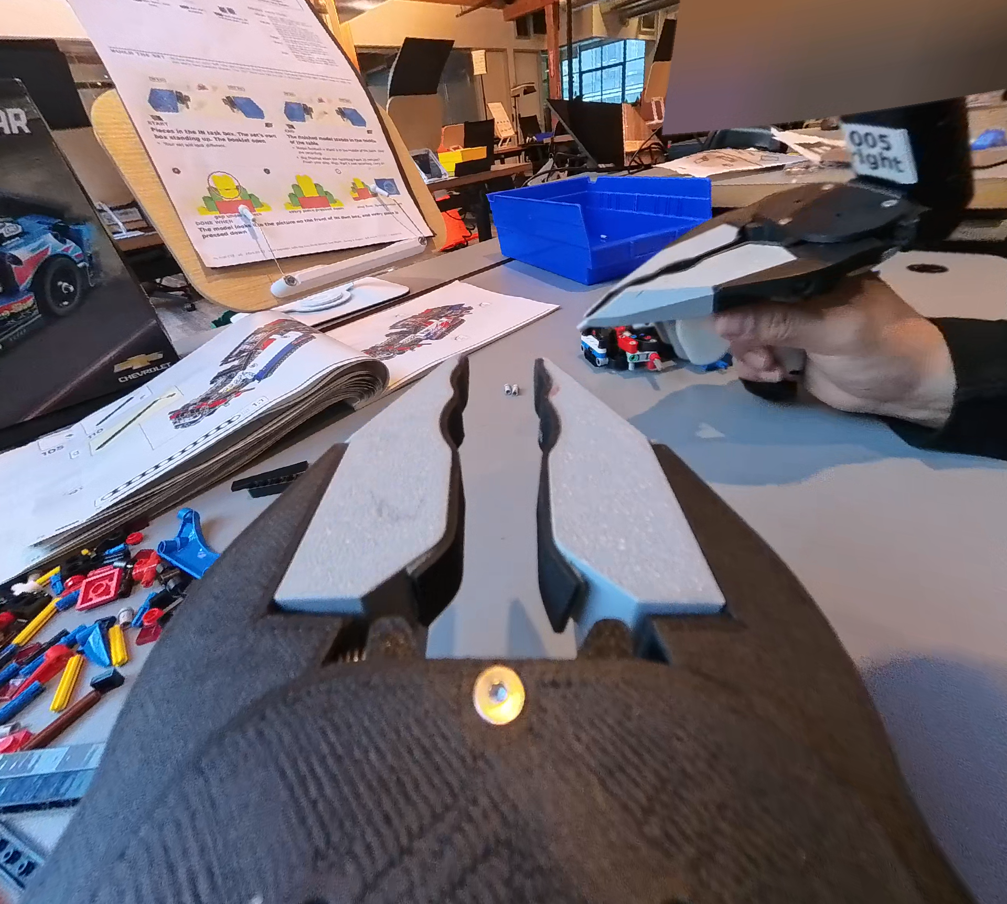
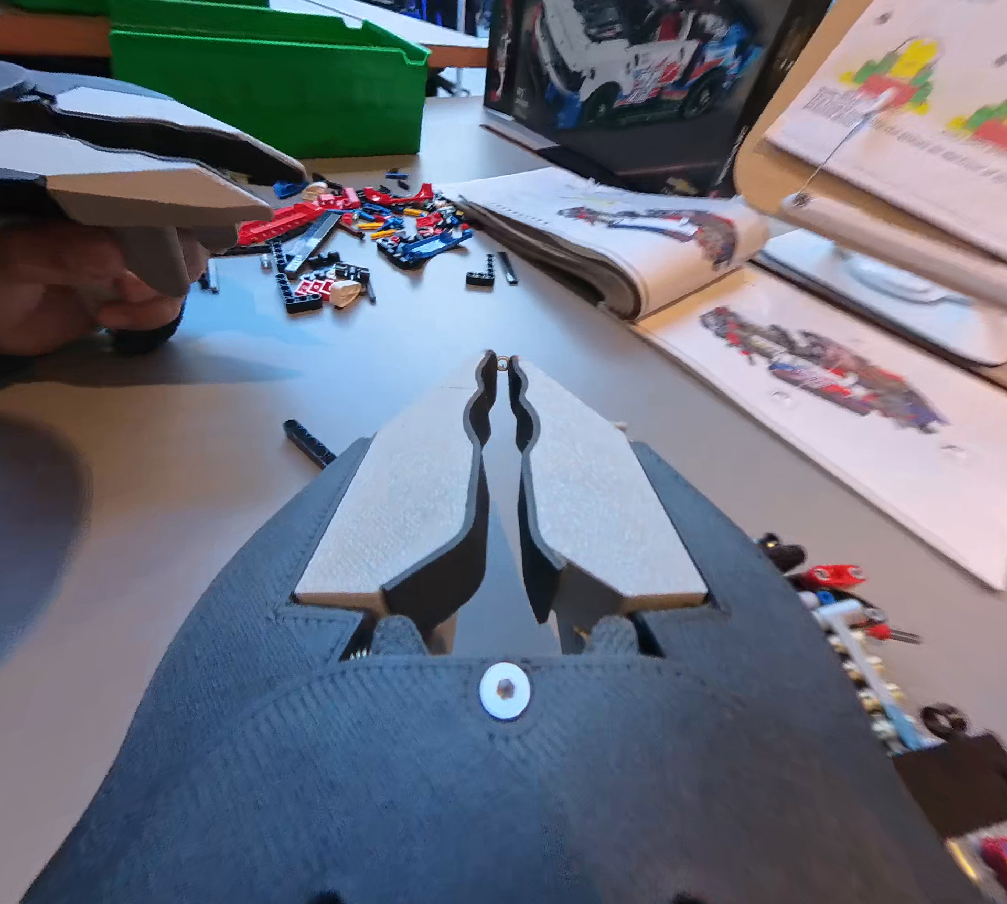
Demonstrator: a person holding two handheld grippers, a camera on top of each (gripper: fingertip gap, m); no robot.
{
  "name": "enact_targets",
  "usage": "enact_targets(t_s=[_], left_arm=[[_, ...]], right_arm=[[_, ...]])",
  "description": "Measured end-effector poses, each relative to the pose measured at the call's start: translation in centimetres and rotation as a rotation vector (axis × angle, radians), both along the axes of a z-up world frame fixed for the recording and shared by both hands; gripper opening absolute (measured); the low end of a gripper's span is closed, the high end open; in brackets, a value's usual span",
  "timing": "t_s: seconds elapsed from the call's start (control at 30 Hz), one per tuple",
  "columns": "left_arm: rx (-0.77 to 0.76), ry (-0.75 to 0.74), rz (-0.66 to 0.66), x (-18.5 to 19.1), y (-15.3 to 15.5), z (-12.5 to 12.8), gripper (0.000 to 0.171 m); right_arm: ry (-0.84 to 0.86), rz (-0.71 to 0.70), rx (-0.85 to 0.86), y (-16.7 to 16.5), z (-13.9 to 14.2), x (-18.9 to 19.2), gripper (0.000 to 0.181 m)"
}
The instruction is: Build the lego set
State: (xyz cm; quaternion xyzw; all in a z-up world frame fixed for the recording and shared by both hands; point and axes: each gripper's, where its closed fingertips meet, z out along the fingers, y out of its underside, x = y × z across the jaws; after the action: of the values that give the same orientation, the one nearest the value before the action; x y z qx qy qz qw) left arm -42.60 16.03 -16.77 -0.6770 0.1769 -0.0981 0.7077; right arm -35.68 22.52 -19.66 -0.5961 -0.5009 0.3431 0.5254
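Beside the open white instruction booklet [image 2: 626,245], the right gripper [image 2: 502,364] pinches a tiny tan ring-shaped piece [image 2: 502,363], while the left gripper [image 1: 501,371] gapes narrowly, empty, above two small grey bushes [image 1: 511,389].

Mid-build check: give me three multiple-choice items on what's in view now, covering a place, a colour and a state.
1. Where is the blue bin?
A. On the open booklet
B. On the table, beyond the right gripper
C. Under the set box

2. What colour is the bin behind the loose pieces?
A. Red
B. Yellow
C. Green

3. How is the left gripper?
A. Open, holding nothing
B. Shut on a beam
C. Clamped on the booklet

Answers:
1 B: the left wrist view shows the blue bin past the right gripper.
2 C: the green bin stands behind the loose pieces.
3 A: the left gripper has its fingers apart, with bare table between them.
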Motion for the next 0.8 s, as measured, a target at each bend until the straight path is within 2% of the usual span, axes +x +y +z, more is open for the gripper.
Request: enact_targets(t_s=[0.23,0.8], left_arm=[[-0.015,0.006,-0.010,0.2,0.1,-0.2,0.021],[-0.016,0.011,0.000,0.1,0.2,-0.3,0.019]], right_arm=[[-0.014,0.049,-0.070,-0.6,-0.9,-0.8,0.002],[-0.051,0.127,-0.022,-3.0,-1.2,-2.0,0.002]])
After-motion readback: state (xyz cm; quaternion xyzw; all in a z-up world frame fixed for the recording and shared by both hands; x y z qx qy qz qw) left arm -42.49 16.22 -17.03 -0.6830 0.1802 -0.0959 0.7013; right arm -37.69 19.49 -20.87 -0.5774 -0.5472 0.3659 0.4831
